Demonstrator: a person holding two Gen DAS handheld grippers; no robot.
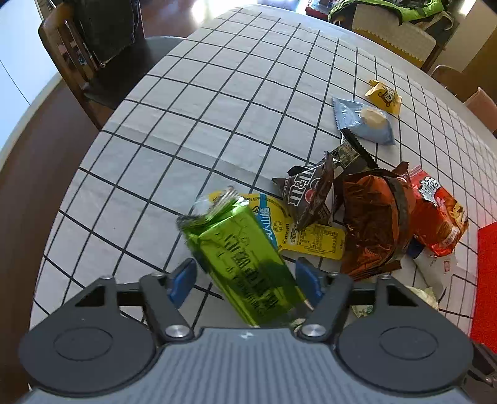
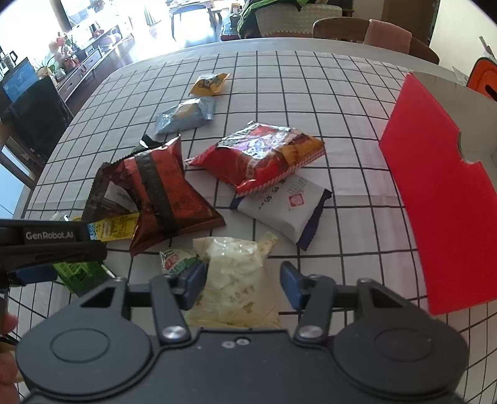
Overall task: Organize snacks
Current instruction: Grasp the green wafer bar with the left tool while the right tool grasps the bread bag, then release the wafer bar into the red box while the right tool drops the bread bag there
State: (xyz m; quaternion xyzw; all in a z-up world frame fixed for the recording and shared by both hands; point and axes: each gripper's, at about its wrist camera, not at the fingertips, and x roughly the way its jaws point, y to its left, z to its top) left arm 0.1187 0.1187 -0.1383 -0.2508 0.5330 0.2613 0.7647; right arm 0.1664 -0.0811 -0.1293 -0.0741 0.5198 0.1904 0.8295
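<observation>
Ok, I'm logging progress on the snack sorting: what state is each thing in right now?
left tongs: straddling the green packet, grip unclear
green packet: lying on the tablecloth
right tongs: open around the pale packet, gap at one pad
red box flap: standing open
brown bag: puffed, unheld, on the cloth

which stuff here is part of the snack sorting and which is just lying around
Part of the job: green packet between the left gripper pads; pale packet between the right gripper pads; brown bag; red bag; red box.

Lying about: wooden chair; green jacket.
</observation>
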